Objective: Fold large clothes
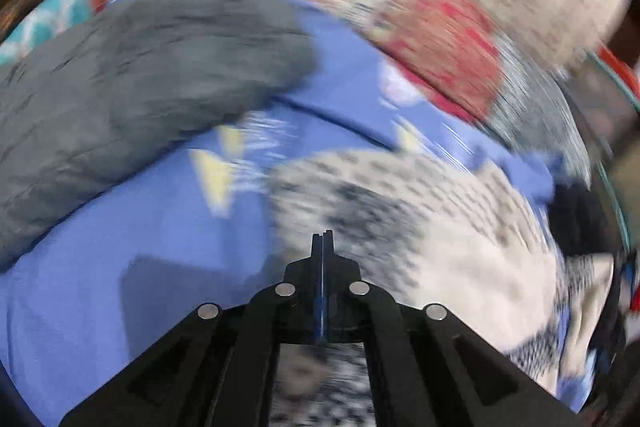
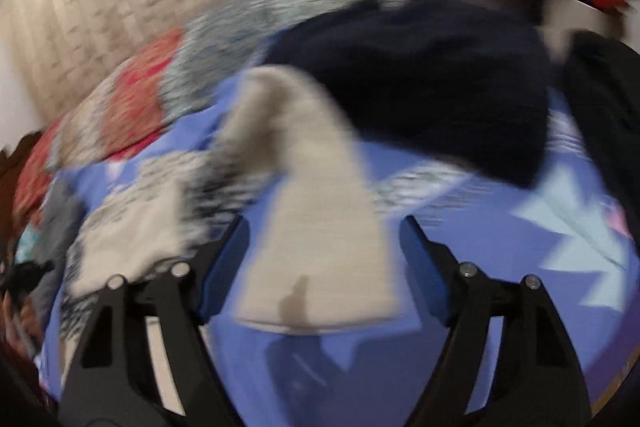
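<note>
Left gripper [image 1: 322, 239] clenched, apparently empty; right gripper [image 2: 324, 227] released, cream garment [image 2: 316, 227] loose between its jaws, so a hasty close risks snatching the blue sheet [image 2: 500, 267] beneath

both views sit just behind a gripper, looking forward and steeply down, close over a blue sheet [image 1: 140, 227]. left gripper [image 1: 322, 239] and right gripper [image 2: 324, 239] fill each lower edge. they share the sheet, a cream patterned garment [image 1: 460, 267] and a red floral cloth [image 2: 136, 99].
</note>
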Tool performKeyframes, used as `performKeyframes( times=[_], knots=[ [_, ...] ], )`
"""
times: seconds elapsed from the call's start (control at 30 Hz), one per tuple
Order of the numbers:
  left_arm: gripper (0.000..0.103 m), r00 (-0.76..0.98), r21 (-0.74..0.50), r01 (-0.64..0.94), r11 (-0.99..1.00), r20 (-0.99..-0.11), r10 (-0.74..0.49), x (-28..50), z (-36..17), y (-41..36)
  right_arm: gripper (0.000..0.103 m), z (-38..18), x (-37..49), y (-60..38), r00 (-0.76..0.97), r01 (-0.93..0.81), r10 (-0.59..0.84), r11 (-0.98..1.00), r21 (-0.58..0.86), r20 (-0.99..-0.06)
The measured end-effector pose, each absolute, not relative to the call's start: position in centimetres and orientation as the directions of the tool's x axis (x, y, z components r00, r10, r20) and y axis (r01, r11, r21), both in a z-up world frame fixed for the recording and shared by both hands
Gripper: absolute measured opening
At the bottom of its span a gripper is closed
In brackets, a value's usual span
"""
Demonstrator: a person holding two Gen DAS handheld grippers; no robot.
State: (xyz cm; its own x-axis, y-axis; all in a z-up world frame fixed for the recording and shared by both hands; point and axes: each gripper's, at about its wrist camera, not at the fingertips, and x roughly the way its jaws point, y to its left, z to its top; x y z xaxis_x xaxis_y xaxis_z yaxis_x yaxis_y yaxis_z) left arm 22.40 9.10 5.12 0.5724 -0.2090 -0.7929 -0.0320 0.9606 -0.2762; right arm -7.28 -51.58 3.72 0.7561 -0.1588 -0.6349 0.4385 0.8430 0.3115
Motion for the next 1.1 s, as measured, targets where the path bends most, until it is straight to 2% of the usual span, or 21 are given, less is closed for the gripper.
performKeyframes(
  times=[0.1, 0.13, 0.2, 0.23, 0.27, 0.3, 0.33, 0.37, 0.43, 0.57, 0.7, 0.83, 0.97, 1.1],
  knots=[
    [0.023, 0.525, -0.229, 0.049, 0.972, -0.822, -0.220, 23.1, 3.6, 4.2, 0.072, 1.5, -7.9, -52.8, 0.712, 0.467, -0.163, 0.836, 0.289, -0.683],
    [0.023, 0.499, -0.210, 0.061, 0.976, -0.840, -0.212, 23.4, 2.5, 3.0, 0.066, 0.6, -7.5, -52.8, 0.698, 0.459, -0.145, 0.842, 0.283, -0.701],
    [0.023, 0.448, -0.147, 0.040, 0.988, -0.882, -0.149, 23.7, -0.2, 1.6, 0.033, -1.3, -5.8, -52.5, 0.665, 0.410, -0.041, 0.855, 0.318, -0.746],
    [0.023, 0.444, -0.130, 0.036, 0.991, -0.886, -0.133, 23.8, -0.9, 1.2, 0.007, -1.8, -5.1, -52.5, 0.642, 0.390, 0.030, 0.847, 0.360, -0.766],
    [0.023, 0.458, -0.114, 0.040, 0.993, -0.881, -0.120, 23.7, -1.3, 1.1, 0.007, -1.3, -4.9, -53.0, 0.640, 0.391, 0.098, 0.812, 0.433, -0.762],
    [0.023, 0.473, -0.085, 0.053, 0.995, -0.875, -0.100, 23.5, -1.2, 0.8, 0.007, -0.1, -5.1, -53.6, 0.689, 0.360, 0.171, 0.762, 0.538, -0.705],
    [0.023, 0.473, -0.067, 0.060, 0.996, -0.877, -0.088, 23.5, -1.1, 0.6, 0.007, 2.1, -5.7, -54.4, 0.758, 0.297, 0.239, 0.702, 0.647, -0.607],
    [0.023, 0.470, -0.049, 0.067, 0.997, -0.880, -0.075, 23.4, -0.9, 0.5, 0.007, 4.2, -6.3, -55.0, 0.799, 0.249, 0.258, 0.680, 0.690, -0.543],
    [0.023, 0.460, -0.042, 0.071, 0.997, -0.885, -0.070, 23.6, -0.3, 0.5, 0.007, 10.8, -7.3, -55.8, 0.873, 0.122, 0.277, 0.673, 0.730, -0.402],
    [0.023, 0.454, -0.148, 0.039, 0.988, -0.878, -0.150, 22.9, 1.7, 2.0, 0.007, 20.9, -6.4, -54.1, 0.902, -0.050, 0.330, 0.722, 0.690, -0.280],
    [0.023, 0.511, -0.269, 0.037, 0.963, -0.823, -0.249, 20.3, 4.7, 4.5, 0.007, 25.5, -1.0, -47.9, 0.839, -0.165, 0.455, 0.736, 0.657, -0.299],
    [0.023, 0.574, -0.327, 0.042, 0.944, -0.766, -0.291, 17.2, 7.1, 7.5, 0.007, 26.4, 5.6, -38.1, 0.722, -0.283, 0.583, 0.741, 0.609, -0.373],
    [0.023, 0.609, -0.362, 0.020, 0.932, -0.735, -0.298, 14.9, 8.1, 10.7, 0.007, 23.2, 11.9, -27.3, 0.560, -0.355, 0.665, 0.731, 0.582, -0.494],
    [0.023, 0.618, -0.363, -0.025, 0.931, -0.738, -0.271, 13.8, 7.7, 13.2, 0.011, 15.3, 19.3, -16.6, 0.378, -0.350, 0.645, 0.764, 0.543, -0.664]
  ],
)
